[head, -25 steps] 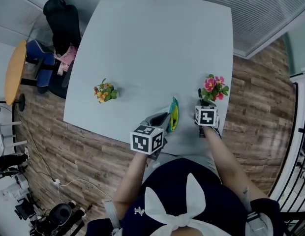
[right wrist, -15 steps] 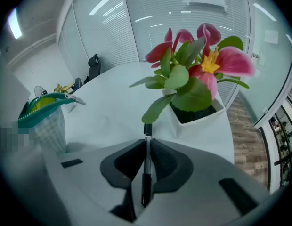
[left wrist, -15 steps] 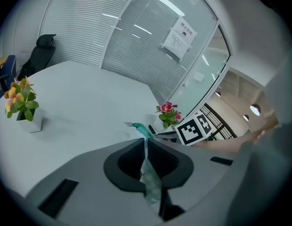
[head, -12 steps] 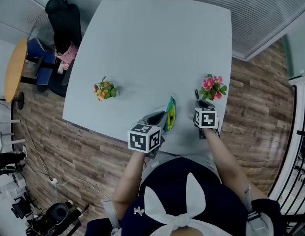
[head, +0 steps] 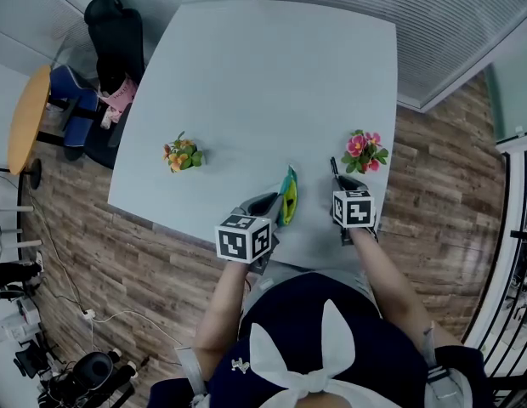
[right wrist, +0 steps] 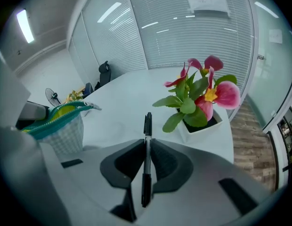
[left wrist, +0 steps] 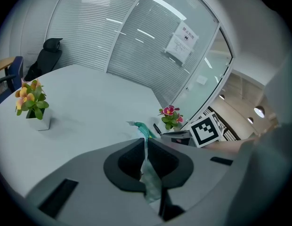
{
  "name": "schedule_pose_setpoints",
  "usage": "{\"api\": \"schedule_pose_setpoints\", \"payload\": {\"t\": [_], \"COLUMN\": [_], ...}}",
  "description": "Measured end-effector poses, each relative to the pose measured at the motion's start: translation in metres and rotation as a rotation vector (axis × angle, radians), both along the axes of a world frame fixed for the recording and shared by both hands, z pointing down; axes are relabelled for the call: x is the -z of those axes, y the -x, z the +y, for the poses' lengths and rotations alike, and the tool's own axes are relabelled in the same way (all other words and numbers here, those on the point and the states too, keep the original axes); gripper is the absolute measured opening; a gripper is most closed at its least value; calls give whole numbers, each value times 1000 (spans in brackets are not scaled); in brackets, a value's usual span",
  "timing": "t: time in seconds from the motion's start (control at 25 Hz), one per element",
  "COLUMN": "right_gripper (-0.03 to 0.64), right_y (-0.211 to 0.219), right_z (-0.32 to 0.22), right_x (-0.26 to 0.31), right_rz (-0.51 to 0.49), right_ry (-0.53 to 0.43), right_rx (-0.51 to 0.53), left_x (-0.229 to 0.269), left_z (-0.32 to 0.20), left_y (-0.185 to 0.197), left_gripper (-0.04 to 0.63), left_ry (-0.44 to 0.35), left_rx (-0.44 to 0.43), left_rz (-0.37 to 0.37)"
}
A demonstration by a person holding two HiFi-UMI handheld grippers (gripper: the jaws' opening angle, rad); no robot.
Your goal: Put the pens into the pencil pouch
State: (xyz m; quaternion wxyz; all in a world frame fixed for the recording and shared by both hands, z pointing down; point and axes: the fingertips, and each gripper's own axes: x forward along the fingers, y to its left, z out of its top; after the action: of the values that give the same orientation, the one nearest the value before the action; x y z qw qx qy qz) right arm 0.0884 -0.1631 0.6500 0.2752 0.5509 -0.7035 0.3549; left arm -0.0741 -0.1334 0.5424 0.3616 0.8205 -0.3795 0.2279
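**Table** (head: pixel 272 75): large, pale grey. All the items below sat near its edge closest to the person.

**Left gripper** (left wrist: pixel 145 142): jaws nearly together, pinching one edge of the pouch's fabric and holding it upright.

**Right gripper** (right wrist: pixel 147 142): jaws narrow, clamped on the pen partway along its barrel. It was held above the table just in front of the pink-flowered plant.

**Pencil pouch** (right wrist: pixel 59 124): pale checked fabric with a teal zip and a yellow-green lining. Its mouth gaped open at the top. It stood between the two grippers, apart from the right one. Whether its base rested on the table could not be told.

**Potted plants**, two, in small white pots: the pink-flowered plant (head: pixel 363 151) was on the right, the orange-flowered plant (head: pixel 182 155) well apart on the left. Neither belonged to the task.

**Pen** (right wrist: pixel 147 126): black and slim, its capped end pointing forward past the jaws, clear of the table.

**Step in hand**, as judged: the pen had been picked up and was yet to go into the pouch. The next move called for carrying the pen left over the open zip and tipping its front end down into the mouth. The right jaws should part only once the pen was inside, with the left grip keeping the mouth steady.
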Motion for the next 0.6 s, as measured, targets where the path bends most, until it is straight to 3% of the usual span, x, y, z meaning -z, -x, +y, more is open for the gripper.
{"api": "schedule_pose_setpoints", "payload": {"t": [0.6], "right_gripper": [49], "right_y": [16], "right_z": [3], "right_x": [56], "right_rz": [-108], "right_ry": [-97], "right_rx": [21], "left_x": [4], "left_z": [5], "left_y": [9], "left_gripper": [38], "left_ry": [-20], "left_rx": [33], "left_rz": [-5]}}
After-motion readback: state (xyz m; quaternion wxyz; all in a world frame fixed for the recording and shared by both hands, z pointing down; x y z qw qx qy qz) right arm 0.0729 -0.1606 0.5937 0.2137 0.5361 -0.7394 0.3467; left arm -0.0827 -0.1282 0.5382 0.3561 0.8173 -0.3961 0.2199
